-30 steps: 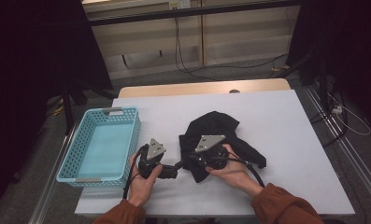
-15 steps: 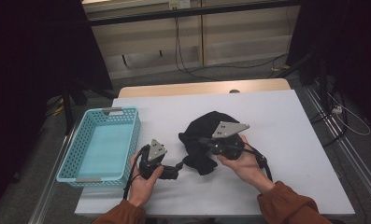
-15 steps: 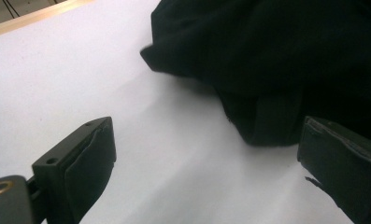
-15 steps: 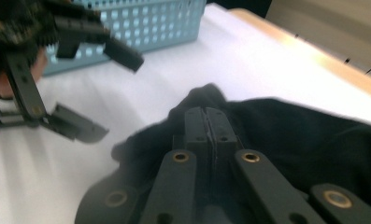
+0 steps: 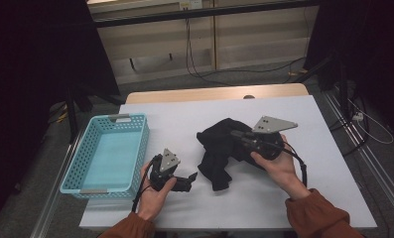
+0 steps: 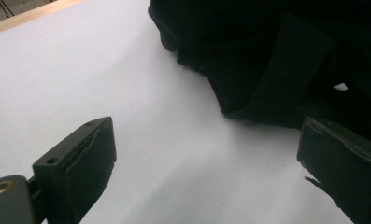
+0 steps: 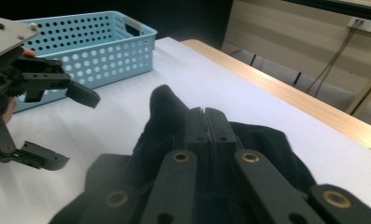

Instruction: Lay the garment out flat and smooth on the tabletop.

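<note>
A crumpled black cloth (image 5: pixel 217 148) lies at the middle of the white table (image 5: pixel 184 114). My right gripper (image 5: pixel 235 135) is shut on its upper fold and holds that part raised off the table; the rest hangs down and trails on the surface. In the right gripper view the jaws (image 7: pixel 205 119) are pressed together with the cloth (image 7: pixel 167 116) bunched around them. My left gripper (image 5: pixel 190 179) rests low on the table just left of the cloth, open. Nothing is between its jaws (image 6: pixel 211 140), and the cloth (image 6: pixel 276 70) lies just beyond them.
A light blue perforated basket (image 5: pixel 110 119) stands empty at the table's left edge, close to my left hand, and it also appears in the right gripper view (image 7: pixel 94 46). A wooden strip (image 5: pixel 214 93) borders the far edge. Cables lie on the floor beyond.
My right gripper has moved up and to the right, pulling the black cloth with it. The left gripper has stayed in place, open.
</note>
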Motion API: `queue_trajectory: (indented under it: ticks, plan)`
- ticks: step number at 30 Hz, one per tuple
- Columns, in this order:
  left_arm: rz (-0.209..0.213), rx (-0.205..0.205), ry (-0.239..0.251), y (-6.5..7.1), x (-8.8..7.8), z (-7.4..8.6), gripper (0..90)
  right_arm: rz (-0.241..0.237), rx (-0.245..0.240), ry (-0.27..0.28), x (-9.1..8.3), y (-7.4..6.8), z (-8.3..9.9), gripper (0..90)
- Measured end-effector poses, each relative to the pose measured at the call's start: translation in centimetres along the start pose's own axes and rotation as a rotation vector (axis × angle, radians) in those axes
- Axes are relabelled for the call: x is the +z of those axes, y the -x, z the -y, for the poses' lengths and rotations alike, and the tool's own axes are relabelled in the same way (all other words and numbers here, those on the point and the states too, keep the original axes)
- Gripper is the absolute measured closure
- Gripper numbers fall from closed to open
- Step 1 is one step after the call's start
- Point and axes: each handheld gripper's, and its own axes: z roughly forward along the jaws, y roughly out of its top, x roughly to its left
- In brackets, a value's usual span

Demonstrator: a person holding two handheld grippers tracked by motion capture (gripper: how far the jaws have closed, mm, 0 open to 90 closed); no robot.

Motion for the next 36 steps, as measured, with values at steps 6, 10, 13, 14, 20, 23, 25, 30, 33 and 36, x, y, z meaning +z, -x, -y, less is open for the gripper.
queue_trajectory:
  ticks: [6,10,13,14,20,23,25,30,33,36]
  plan:
    - [0.013,0.008,-0.005,0.3,0.2,-0.1,4.9,0.061,0.025,0.005,-1.6,1.3,0.6,90.0]
    - [0.030,0.010,-0.020,0.6,0.5,-0.2,4.9,0.089,0.036,-0.008,-2.8,2.1,1.4,90.0]
    - [0.026,0.027,-0.032,0.9,0.7,-0.5,4.9,0.108,0.045,-0.026,-3.8,2.6,2.6,90.0]
    - [0.040,0.023,-0.029,0.9,0.8,-0.6,4.9,0.114,0.050,-0.030,-4.0,2.8,2.9,90.0]
    - [0.067,0.014,-0.045,1.3,1.6,-1.5,5.7,0.147,0.085,-0.088,-5.6,3.6,5.5,90.0]
    - [0.108,0.025,-0.036,1.9,1.7,-2.2,9.1,0.160,0.092,-0.126,-6.3,3.9,6.7,90.0]
    - [0.124,0.033,-0.033,2.2,2.0,-2.6,14.5,0.168,0.093,-0.154,-6.8,4.1,7.6,90.0]
    - [0.166,0.045,-0.046,2.8,3.1,-3.5,26.2,0.197,0.105,-0.199,-7.5,4.8,9.1,90.0]
    - [0.190,0.008,-0.037,2.6,3.9,-3.8,38.6,0.200,0.135,-0.210,-7.5,5.3,9.7,89.9]
    - [0.225,0.011,-0.049,2.5,4.5,-3.8,48.9,0.192,0.132,-0.226,-6.9,5.1,9.9,87.9]
